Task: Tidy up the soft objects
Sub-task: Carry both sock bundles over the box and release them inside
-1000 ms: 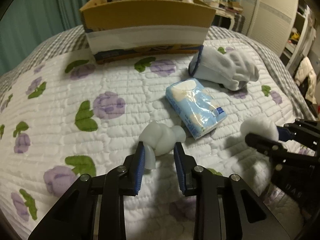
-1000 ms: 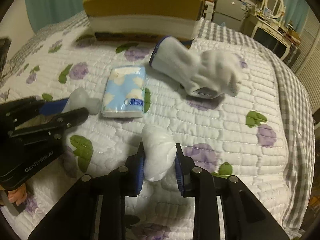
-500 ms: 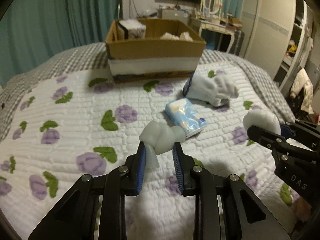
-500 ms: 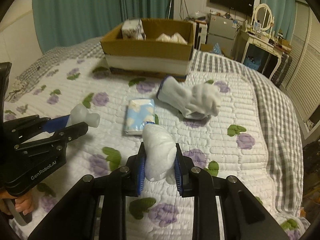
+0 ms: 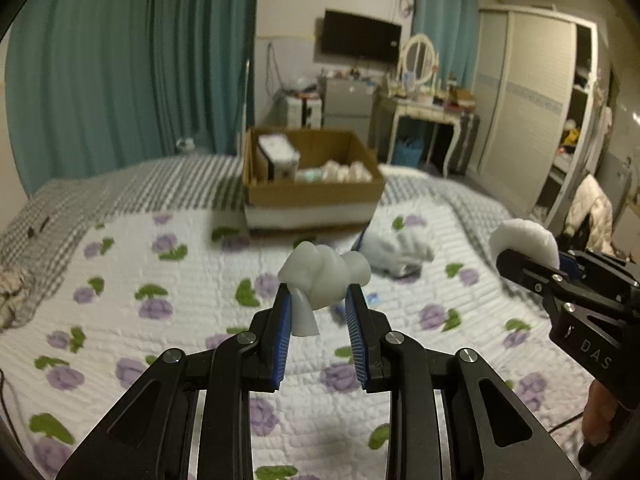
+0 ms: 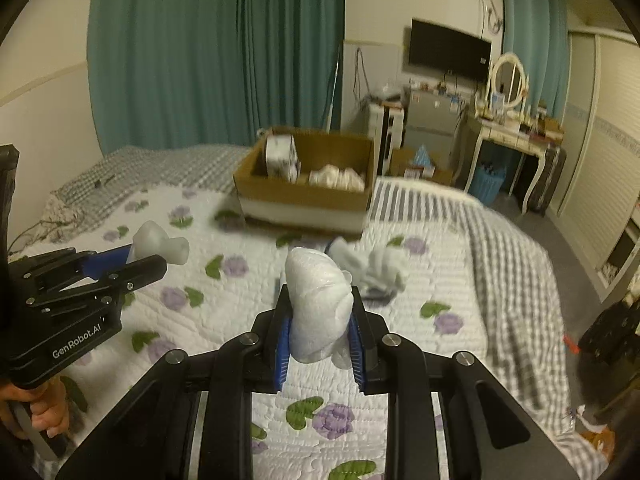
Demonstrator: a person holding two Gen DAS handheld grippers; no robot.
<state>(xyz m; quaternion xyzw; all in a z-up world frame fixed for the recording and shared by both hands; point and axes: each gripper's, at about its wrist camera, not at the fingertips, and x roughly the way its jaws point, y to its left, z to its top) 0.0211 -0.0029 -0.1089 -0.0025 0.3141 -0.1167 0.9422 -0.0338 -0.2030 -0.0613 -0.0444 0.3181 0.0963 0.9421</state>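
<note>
My left gripper (image 5: 318, 304) is shut on a knotted white soft roll (image 5: 324, 276) and holds it high above the bed. My right gripper (image 6: 318, 312) is shut on a white soft bundle (image 6: 318, 304), also lifted. Each gripper shows in the other's view: the right gripper (image 5: 532, 256) with the bundle (image 5: 524, 236) at the right, the left gripper (image 6: 140, 260) with the roll (image 6: 160, 244) at the left. A cardboard box (image 5: 312, 190) (image 6: 304, 196) stands at the bed's far side with soft items inside. A white glove-like cloth (image 5: 396, 248) (image 6: 372, 270) lies on the quilt.
The bed has a white quilt with purple flowers (image 5: 160, 280) and a grey checked blanket (image 6: 512, 264) on the right. A bit of a blue tissue pack (image 5: 372, 300) shows behind my left fingers. Teal curtains, a dresser and a wardrobe stand beyond the bed.
Both grippers have risen and pulled back from the quilt with their soft objects. The box and the glove-like cloth now look farther away, and the tissue pack is mostly hidden.
</note>
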